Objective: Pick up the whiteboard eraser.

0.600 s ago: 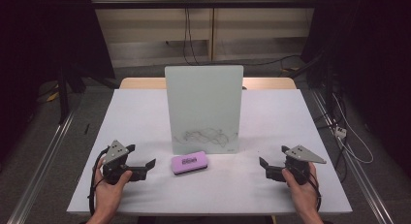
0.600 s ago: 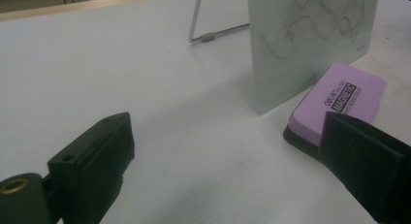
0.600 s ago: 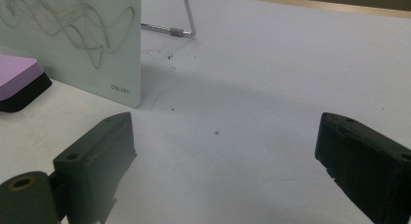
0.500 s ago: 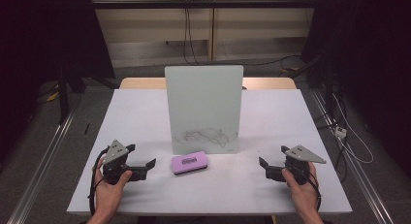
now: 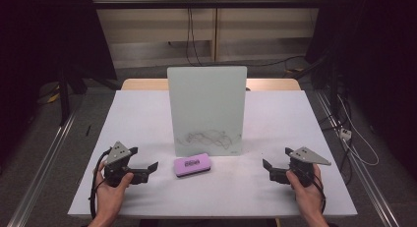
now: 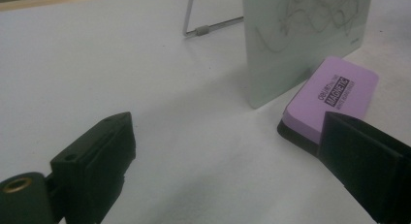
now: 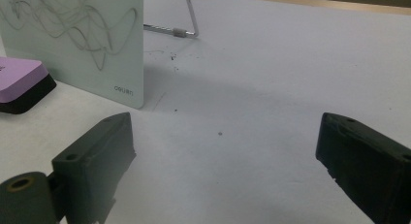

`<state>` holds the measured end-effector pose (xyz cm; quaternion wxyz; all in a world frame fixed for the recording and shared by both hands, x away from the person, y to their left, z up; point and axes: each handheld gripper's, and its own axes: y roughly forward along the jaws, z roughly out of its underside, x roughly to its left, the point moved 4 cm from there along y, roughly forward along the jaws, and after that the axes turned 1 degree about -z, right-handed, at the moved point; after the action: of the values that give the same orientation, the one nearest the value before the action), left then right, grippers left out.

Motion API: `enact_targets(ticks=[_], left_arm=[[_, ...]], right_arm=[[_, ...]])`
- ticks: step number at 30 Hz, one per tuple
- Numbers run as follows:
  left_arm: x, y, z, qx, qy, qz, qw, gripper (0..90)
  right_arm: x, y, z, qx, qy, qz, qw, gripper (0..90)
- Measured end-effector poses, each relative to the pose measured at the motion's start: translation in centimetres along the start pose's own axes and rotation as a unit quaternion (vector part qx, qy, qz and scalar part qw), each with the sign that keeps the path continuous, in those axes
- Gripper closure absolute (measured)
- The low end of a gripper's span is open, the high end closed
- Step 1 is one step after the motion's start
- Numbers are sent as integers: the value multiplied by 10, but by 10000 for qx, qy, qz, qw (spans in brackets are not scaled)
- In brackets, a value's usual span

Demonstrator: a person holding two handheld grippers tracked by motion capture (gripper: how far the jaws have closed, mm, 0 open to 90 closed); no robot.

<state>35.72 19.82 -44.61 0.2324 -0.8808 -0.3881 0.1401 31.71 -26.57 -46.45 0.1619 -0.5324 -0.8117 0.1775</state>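
Purple rectangular eraser (image 5: 190, 165), black felt base | glossy scribbled board (image 5: 206, 109) | both claws spread, empty

Glossy glass board (image 5: 206, 109), matt plastic eraser (image 5: 190, 165)

The right claw (image 7: 225, 161) stands with its two black jaws wide apart, nothing between them but bare white desk (image 7: 271, 83). Toward ten o'clock a pale glass board (image 7: 92, 35) stands upright, scribbled with grey lines, its lower corner just beyond the left jaw. At nine o'clock a purple eraser (image 7: 19, 76) with a black base lies touching the board's foot. A wire stand (image 7: 186, 20) props the board from behind, near twelve o'clock.
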Motion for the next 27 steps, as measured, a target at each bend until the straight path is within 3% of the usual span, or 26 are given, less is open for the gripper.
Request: enact_targets(ticks=[4, 8, 15, 18, 23, 27], left_arm=[[-3, 1, -1, 79, 144, 90, 9998, 73], [-5, 4, -1, 223, 37, 407, 9989, 73], [-12, 5, -9, 245, 273, 424, 9984, 73], [-19, 5, -10, 259, 494, 585, 9967, 68], [-27, 9, -10, 448, 629, 660, 9948, 63], [-33, 13, -14, 492, 731, 850, 9925, 53]], right_arm=[[0, 1, 0, 3, -5, 1, 10000, 69], [0, 1, 0, 14, -22, -8, 10000, 69], [0, 2, 1, 26, -1, -12, 10000, 69], [0, 2, 1, 28, -5, -6, 10000, 69], [1, 1, 1, 25, -17, -15, 10000, 69], [1, 1, 1, 19, -18, -44, 10000, 69]])
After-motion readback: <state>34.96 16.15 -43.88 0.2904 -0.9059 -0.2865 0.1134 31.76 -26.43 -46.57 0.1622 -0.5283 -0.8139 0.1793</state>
